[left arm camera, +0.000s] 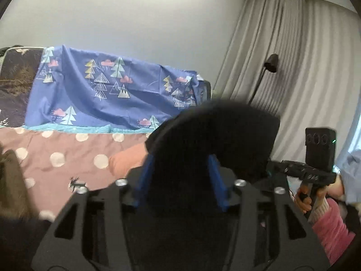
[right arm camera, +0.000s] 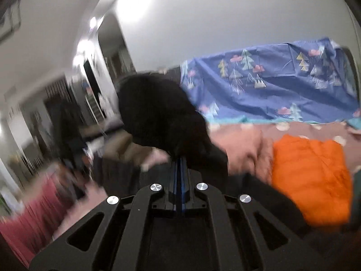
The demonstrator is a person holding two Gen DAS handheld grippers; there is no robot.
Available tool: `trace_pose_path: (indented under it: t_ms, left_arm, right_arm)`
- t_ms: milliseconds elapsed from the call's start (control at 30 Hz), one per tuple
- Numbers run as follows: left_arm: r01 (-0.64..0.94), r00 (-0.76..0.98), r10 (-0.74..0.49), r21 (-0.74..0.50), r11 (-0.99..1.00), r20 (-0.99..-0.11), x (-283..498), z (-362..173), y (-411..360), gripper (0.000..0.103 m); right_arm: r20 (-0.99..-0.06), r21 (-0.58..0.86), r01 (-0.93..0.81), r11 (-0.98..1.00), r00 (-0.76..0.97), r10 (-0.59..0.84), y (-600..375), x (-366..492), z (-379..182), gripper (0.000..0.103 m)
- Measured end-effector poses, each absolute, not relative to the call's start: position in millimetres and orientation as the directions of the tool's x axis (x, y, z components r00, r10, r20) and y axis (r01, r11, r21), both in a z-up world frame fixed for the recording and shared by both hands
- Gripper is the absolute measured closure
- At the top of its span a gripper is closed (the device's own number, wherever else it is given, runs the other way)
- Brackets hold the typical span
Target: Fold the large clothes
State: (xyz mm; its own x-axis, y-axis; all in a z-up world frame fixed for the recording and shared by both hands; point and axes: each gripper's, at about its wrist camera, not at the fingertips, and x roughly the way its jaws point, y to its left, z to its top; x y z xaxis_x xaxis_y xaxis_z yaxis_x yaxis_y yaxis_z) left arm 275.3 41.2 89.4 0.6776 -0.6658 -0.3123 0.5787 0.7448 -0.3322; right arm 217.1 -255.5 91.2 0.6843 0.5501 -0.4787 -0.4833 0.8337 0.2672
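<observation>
The left claw [left arm camera: 180, 158] has its two blue fingers [left arm camera: 144, 176] spread apart with a thick bundle of the black garment [left arm camera: 214, 135] packed between them, so it is grasping that cloth, which rises in a dark hump above the fingertips and hides them. In the right wrist view the right claw [right arm camera: 179, 158] has its blue fingers pressed together into one narrow strip, clenched on an edge of the same black garment [right arm camera: 162, 117], which mounds up and drapes over the fingertips. The garment hangs lifted between the two claws above the bed [left arm camera: 56, 158], whose cover is dusty pink with white dots (a small black reindeer print shows near the left claw's frame). Behind it, a blue sheet [left arm camera: 101, 94] printed with trees, clouds and mountains is draped over the headboard against the pale wall. In the left wrist view the right claw's handle [left arm camera: 315, 176] appears at the far right, gripped by a hand [left arm camera: 304, 198] in a pink sleeve, with grey curtains [left arm camera: 304, 56] and a black floor lamp [left arm camera: 270, 63] behind. The right wrist view is heavily blurred; an orange quilted garment [right arm camera: 311, 180] lies on the bed to the right of the claw, and the left side shows only a smeared room interior.
</observation>
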Motion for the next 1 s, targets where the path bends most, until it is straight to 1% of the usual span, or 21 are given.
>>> trace_pose_path:
  t_ms: [67,133,233,300,400,500,567,633,667,733,767,800,833,900,933,967,1000]
  left_arm:
    - [0.587,0.664,-0.677,-0.340,0.734,-0.316,243.8,83.7,56.4,0.043]
    - [0.592,0.659,-0.677,-0.329,0.735,-0.328,215.2,75.8,65.5,0.041]
    - [0.587,0.640,-0.676,-0.334,0.737,-0.366,199.0,59.2,65.4,0.041]
    - [0.575,0.604,-0.678,-0.360,0.735,-0.420,205.0,39.4,52.3,0.041]
    - [0.524,0.539,-0.613,-0.341,0.781,-0.578,235.4,-11.0,5.5,0.045]
    - [0.473,0.499,-0.547,-0.318,0.822,-0.672,256.3,-60.8,-30.7,0.045]
    - [0.442,0.483,-0.524,-0.320,0.838,-0.702,260.7,-83.4,-40.6,0.045]
    - [0.430,0.476,-0.532,-0.343,0.835,-0.700,256.6,-88.6,-36.7,0.045]
    - [0.432,0.481,-0.540,-0.349,0.831,-0.690,251.0,-85.0,-28.8,0.043]
    - [0.426,0.507,-0.542,-0.351,0.834,-0.671,233.2,-72.8,-4.7,0.037]
    - [0.410,0.532,-0.532,-0.350,0.842,-0.659,221.3,-66.1,12.5,0.027]
    - [0.389,0.562,-0.520,-0.349,0.853,-0.644,211.1,-59.8,31.2,0.019]
    - [0.346,0.609,-0.493,-0.352,0.870,-0.621,197.9,-53.8,62.4,0.018]
    - [0.242,0.666,-0.425,-0.362,0.900,-0.613,186.4,-51.8,115.8,0.016]
    - [0.181,0.687,-0.387,-0.370,0.911,-0.615,184.2,-52.8,138.4,0.016]
    - [0.078,0.711,-0.326,-0.391,0.917,-0.623,181.6,-57.9,173.5,0.016]
    - [0.008,0.719,-0.292,-0.413,0.911,-0.631,180.8,-64.5,199.0,0.016]
  right_arm:
    - [-0.527,0.234,-0.455,0.859,0.683,0.505,-257.5,190.5,71.8,0.093]
    - [-0.544,0.235,-0.415,0.879,0.693,0.473,-261.7,176.7,55.9,0.091]
    - [-0.542,0.310,-0.351,0.884,0.698,0.467,-262.7,169.0,37.8,0.091]
    - [-0.549,0.342,-0.321,0.883,0.695,0.465,-249.8,170.5,30.1,0.091]
    - [-0.568,0.400,-0.278,0.873,0.673,0.474,-223.2,183.9,15.7,0.091]
    - [-0.577,0.445,-0.253,0.859,0.652,0.491,-202.4,200.4,-2.6,0.091]
    - [-0.607,0.423,-0.228,0.877,0.647,0.461,-191.9,211.4,-17.2,0.091]
    - [-0.678,0.387,-0.167,0.907,0.615,0.403,-185.9,223.9,-42.0,0.091]
    - [-0.715,0.362,-0.137,0.922,0.594,0.368,-185.2,228.0,-55.9,0.091]
    - [-0.745,0.316,-0.116,0.942,0.585,0.322,-184.8,227.4,-67.3,0.091]
    - [-0.749,0.293,-0.114,0.949,0.590,0.301,-184.3,224.9,-69.0,0.091]
    - [-0.742,0.264,-0.114,0.958,0.611,0.277,-182.4,220.2,-66.4,0.091]
    - [-0.730,0.240,-0.118,0.964,0.632,0.259,-179.8,216.2,-61.5,0.091]
    - [-0.689,0.168,-0.152,0.974,0.688,0.227,-165.7,204.4,-46.0,0.091]
    - [-0.664,0.125,-0.175,0.976,0.717,0.214,-155.3,198.6,-37.3,0.081]
    - [-0.642,0.093,-0.187,0.978,0.739,0.203,-147.4,195.7,-31.8,0.063]
    - [-0.618,0.054,-0.193,0.980,0.764,0.185,-136.7,193.1,-26.8,0.051]
